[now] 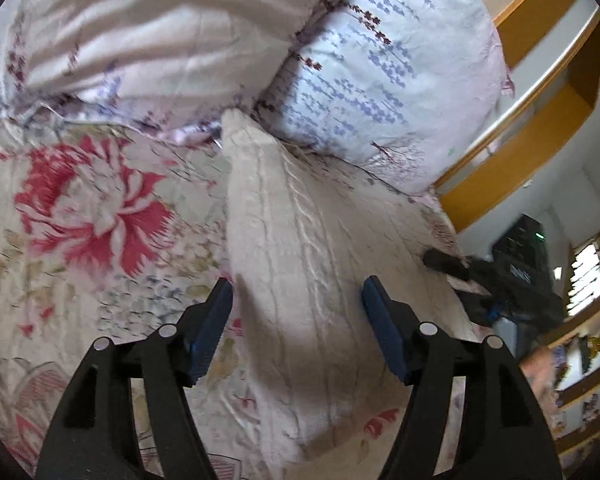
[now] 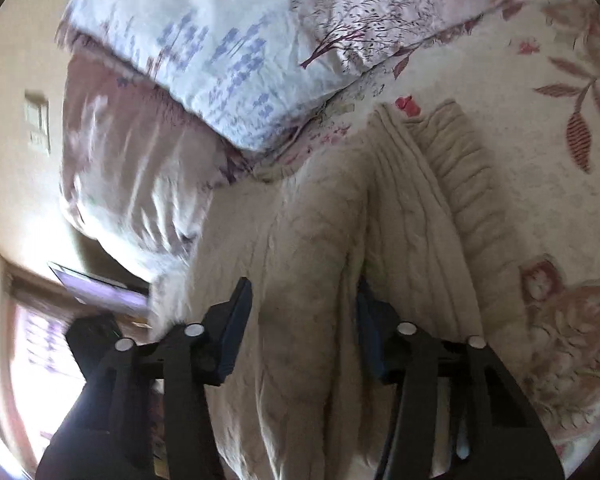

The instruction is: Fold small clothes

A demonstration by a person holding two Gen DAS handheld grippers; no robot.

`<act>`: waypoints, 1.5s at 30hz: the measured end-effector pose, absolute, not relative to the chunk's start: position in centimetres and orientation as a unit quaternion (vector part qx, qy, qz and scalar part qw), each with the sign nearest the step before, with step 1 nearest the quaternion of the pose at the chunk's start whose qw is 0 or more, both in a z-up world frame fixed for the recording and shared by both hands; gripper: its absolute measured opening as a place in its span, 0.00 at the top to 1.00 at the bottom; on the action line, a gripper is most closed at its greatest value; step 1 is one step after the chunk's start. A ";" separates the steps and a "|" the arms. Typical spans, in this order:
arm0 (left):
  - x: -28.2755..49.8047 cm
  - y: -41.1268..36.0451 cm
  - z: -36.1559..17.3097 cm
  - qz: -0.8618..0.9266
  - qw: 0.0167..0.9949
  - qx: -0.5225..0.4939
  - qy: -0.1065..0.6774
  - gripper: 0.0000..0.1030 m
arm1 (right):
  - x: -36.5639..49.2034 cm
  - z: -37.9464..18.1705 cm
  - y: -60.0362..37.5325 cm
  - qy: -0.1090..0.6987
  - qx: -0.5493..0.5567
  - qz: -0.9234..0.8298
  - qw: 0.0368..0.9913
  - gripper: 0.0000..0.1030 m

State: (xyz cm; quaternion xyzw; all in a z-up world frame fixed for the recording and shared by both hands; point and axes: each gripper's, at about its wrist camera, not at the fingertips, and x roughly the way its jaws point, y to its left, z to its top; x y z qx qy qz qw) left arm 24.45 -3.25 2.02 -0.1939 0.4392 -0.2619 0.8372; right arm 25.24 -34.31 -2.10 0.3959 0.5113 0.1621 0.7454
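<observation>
Closest to us in the left wrist view, our left tongs (image 1: 297,300) stand wide apart with nothing between the blue pads (image 1: 210,332), and the cream knitted sweater (image 1: 300,248) lies on the flowered bedspread (image 1: 92,208) just beyond and between them, stretching away as a long narrowing strip. In the right wrist view our right tongs (image 2: 304,312) are also spread wide, with a raised fold of that sweater (image 2: 312,264) sitting between the pads; whether the pads touch the knit we cannot tell. This view alone shows the ribbed edge (image 2: 472,184) of the sweater, off to the right of the tongs, lying flat on the bedspread (image 2: 548,160). Only the left view shows the other tongs (image 1: 500,276), dark and blurred, well to the right at the sweater's edge. Farther on in both views, past the sweater's far end, a pale pillow with blue sprigs (image 1: 384,72) rests on the bed, and beside it, to the left, a pinkish satin quilt (image 1: 160,36). Beyond the pillow, the left view alone takes in yellow wooden shelves (image 1: 556,92) to the far right; the right view alone shows a light switch (image 2: 38,120) on the wall far to the left.
</observation>
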 end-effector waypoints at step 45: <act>19.3 -4.3 2.8 -0.314 0.804 -0.189 0.469 0.32 | 13.2 2.6 -39.2 0.445 0.280 0.078 0.847 0.48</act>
